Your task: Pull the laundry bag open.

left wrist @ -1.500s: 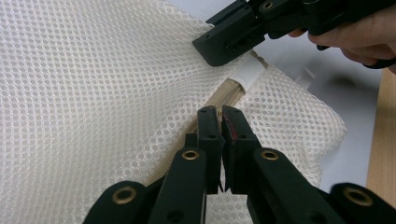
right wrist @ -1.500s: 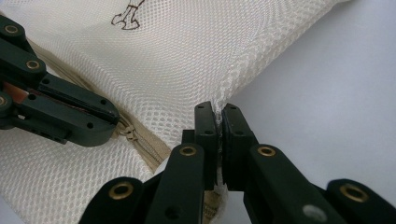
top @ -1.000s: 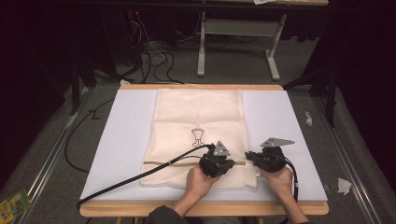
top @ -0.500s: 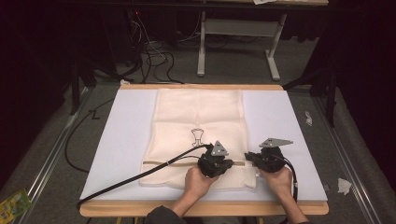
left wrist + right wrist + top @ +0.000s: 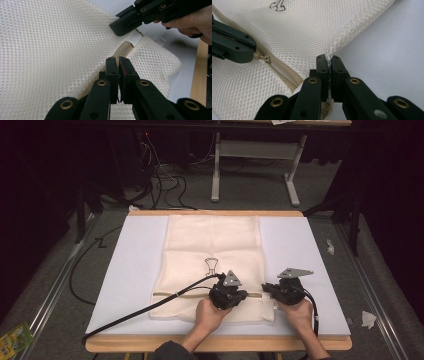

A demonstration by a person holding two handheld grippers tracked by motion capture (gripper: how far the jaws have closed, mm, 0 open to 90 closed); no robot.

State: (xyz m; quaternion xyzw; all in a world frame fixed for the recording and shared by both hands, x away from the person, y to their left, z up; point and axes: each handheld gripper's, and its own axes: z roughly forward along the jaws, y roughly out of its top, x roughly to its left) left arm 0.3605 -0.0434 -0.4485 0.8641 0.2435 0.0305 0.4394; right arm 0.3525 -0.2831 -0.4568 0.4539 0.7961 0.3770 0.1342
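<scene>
A cream mesh laundry bag lies flat on the white table mat, its zipper running across the near end, close to the person's edge of the table. The left gripper has its jaws pressed together on the zipper pull, pinching it at the slider. The right gripper has its jaws pressed together on the bag's side edge, just beside the zipper's end, where a white tab shows in the left gripper view. A small printed hanger mark sits on the mesh beyond the grippers.

The likely step is drawing the slider along while the right gripper anchors the fabric. The main risk is that the thin pull slips out of the left jaws once tension rises, since little of it is gripped. If the right gripper's hold on the loose mesh edge gives way, the whole bag would slide with the pull instead of the zipper moving. Mesh bunching into the slider could also jam it.
</scene>
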